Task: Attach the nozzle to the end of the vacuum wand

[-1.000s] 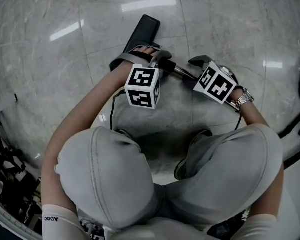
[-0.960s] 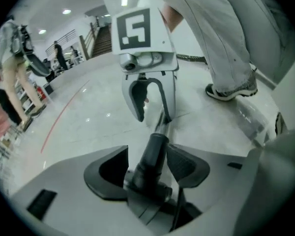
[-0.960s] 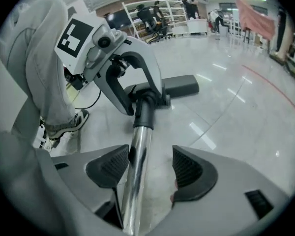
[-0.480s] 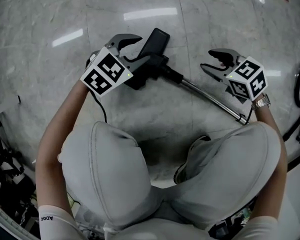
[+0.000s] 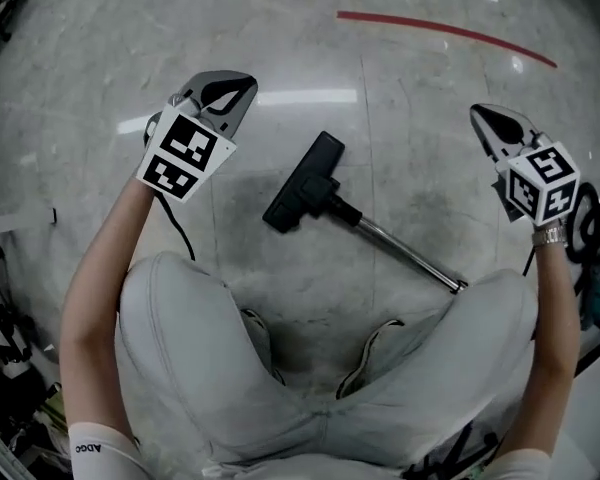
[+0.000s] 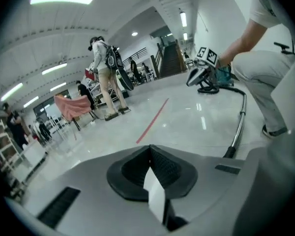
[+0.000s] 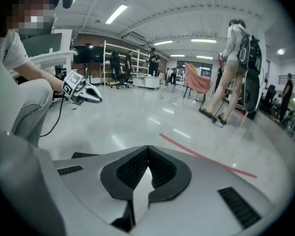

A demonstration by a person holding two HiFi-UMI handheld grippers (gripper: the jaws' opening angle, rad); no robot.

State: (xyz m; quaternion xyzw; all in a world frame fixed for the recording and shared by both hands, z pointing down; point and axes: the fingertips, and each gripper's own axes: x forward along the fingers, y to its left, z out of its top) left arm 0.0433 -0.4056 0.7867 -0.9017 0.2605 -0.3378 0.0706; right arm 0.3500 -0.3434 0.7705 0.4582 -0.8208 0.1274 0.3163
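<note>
Left gripper point(image 5: 240, 88) and right gripper point(image 5: 485, 118) are hovering, jaws pinched together, empty; between them nozzle point(image 5: 302, 183) and wand point(image 5: 405, 250) are lying on glossy marble floor point(image 5: 410, 108), red stripe point(image 5: 440, 30) beyond.

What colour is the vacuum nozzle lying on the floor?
Black nozzle, joined to a silver wand; it shows best in the head view.
</note>
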